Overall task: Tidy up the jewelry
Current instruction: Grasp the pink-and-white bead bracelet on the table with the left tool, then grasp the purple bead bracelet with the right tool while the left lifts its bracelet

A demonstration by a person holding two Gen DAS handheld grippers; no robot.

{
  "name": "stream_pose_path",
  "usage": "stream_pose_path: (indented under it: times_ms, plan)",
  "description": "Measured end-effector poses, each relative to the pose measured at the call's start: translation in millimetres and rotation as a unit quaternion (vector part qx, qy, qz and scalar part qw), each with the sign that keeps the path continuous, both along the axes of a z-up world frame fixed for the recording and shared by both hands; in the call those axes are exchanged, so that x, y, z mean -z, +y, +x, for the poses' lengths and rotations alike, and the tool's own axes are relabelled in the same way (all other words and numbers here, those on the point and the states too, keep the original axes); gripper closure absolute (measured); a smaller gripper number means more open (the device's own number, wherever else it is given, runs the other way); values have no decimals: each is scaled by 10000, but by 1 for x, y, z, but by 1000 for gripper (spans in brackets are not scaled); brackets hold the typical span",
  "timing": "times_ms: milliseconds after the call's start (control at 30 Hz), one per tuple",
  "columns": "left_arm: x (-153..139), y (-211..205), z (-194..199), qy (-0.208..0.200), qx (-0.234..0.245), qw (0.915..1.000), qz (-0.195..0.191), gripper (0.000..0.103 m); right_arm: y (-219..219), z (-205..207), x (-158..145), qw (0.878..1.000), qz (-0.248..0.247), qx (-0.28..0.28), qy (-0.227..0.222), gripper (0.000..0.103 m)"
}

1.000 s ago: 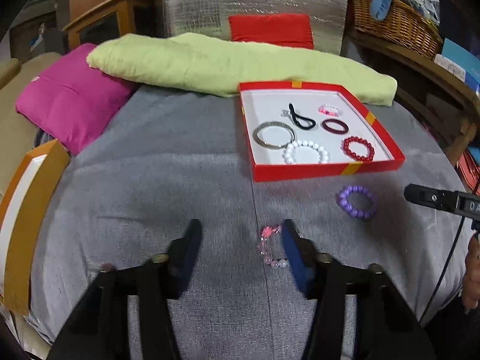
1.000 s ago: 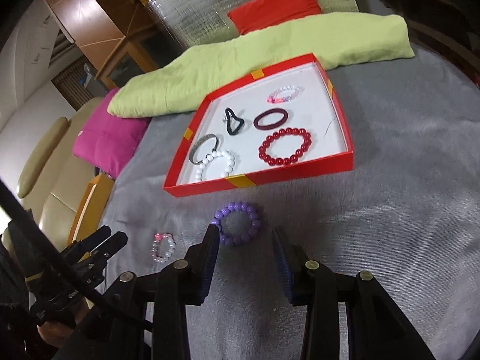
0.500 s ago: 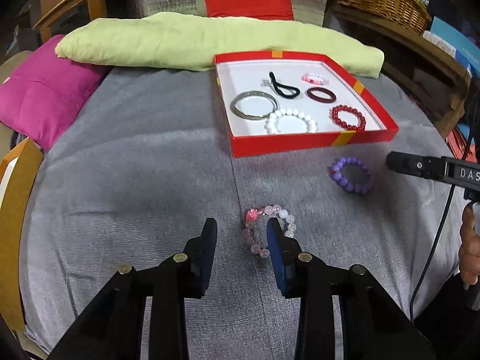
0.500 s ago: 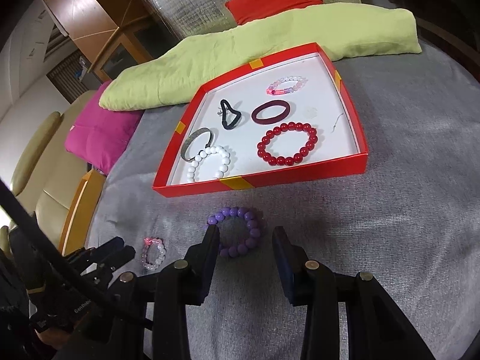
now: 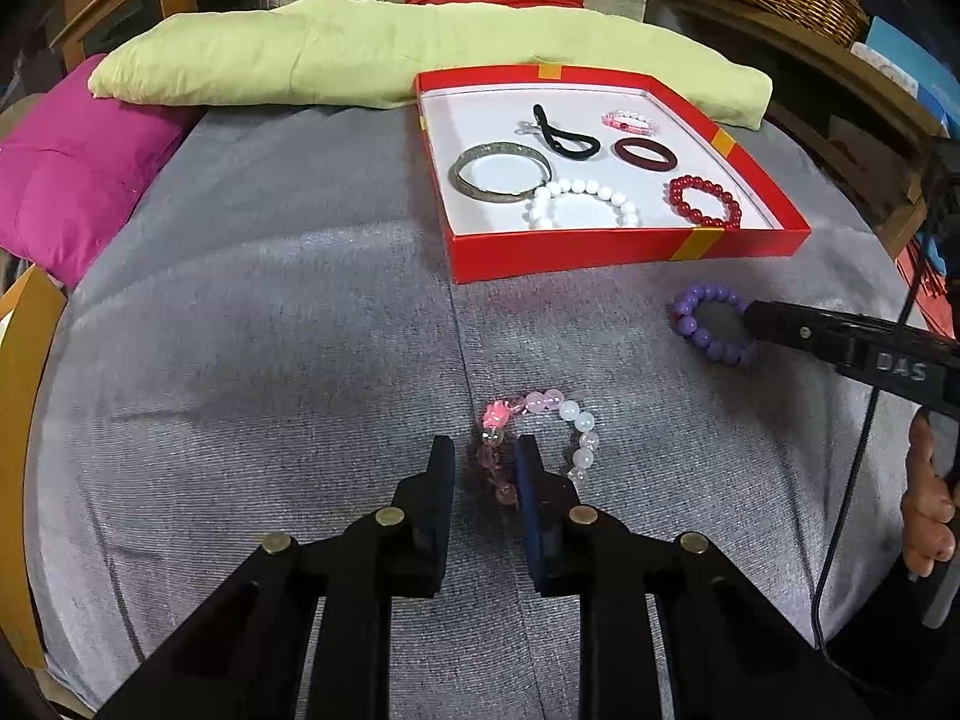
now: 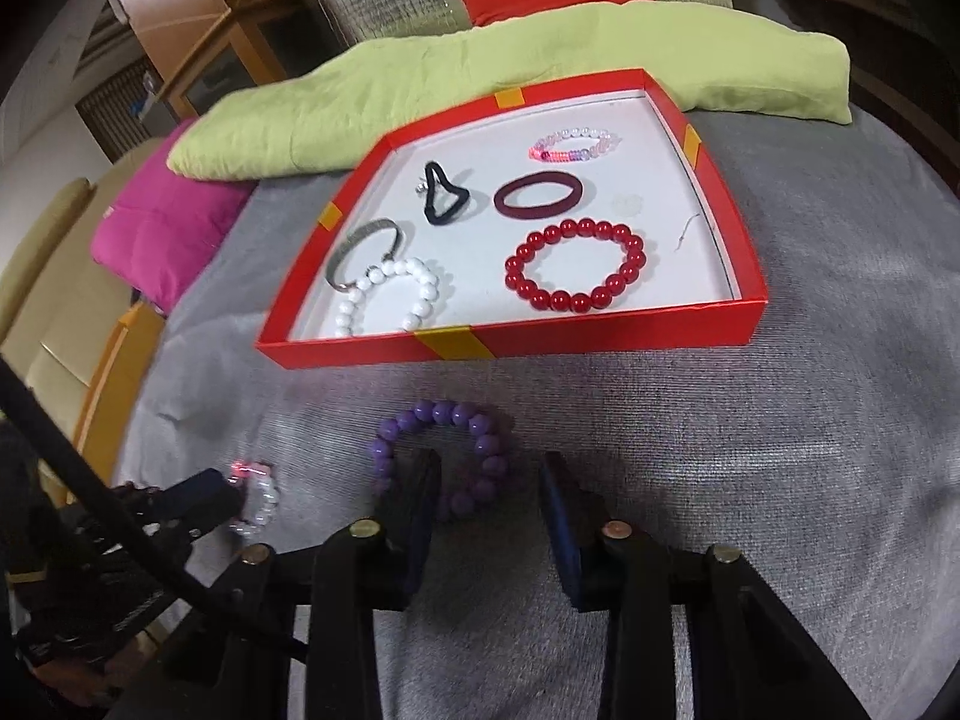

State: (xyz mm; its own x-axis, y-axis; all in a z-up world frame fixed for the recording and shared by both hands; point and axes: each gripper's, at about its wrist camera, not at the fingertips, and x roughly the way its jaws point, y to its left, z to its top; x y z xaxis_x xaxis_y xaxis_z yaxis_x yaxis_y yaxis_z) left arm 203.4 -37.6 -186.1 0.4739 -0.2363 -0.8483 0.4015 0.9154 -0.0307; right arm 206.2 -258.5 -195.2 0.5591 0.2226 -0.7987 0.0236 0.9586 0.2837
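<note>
- The pink and clear bead bracelet lies on the grey cloth, left of the other loose piece and in front of the red box; it is not yet put away.
- The left gripper is down at that bracelet with one side of the bead loop between its fingers. Its jaws have just been closing and stand narrow, but a slim gap shows on either side of the beads, so the pads do not seem to press yet.
- The red box already holds six pieces: a metal bangle, a black hair tie, a white bead bracelet, a pink and white bead bracelet, a dark red band and a red bead bracelet. Most of the sorting looks done.
- The purple bead bracelet lies on the cloth just in front of the box, right of the pink one, also still out.
- The right gripper straddles the bracelet's near right side. Its jaws have also just been closing, yet the right pad stands clear of the beads, so nothing is clamped.
- Left to do, by this reading: close on both bracelets, lift them, set them in the box.
- Writing: the letters "DAS" show on the right gripper's body in the left wrist view; nothing else is legible.
</note>
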Motion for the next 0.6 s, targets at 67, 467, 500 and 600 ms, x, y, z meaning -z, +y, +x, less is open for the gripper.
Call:
stream_pose_path:
  times_ms: [67, 467, 500, 600]
  plan:
    - [1, -1, 1, 13, -2, 10000, -6, 82, 2, 1, 1, 9999, -135, -20, -40, 93]
    - [-10, -11, -1, -256, 52, 9995, -190, 94, -17, -14, -17, 9994, 90, 79, -333, 93]
    - [-13, -13, -2, -290, 90, 9993, -231, 94, -20, -17, -19, 9993, 111, 87, -346, 93]
    - [-15, -18, -3, -332, 143, 9989, -306, 94, -29, -21, -22, 9991, 163, 126, -359, 94]
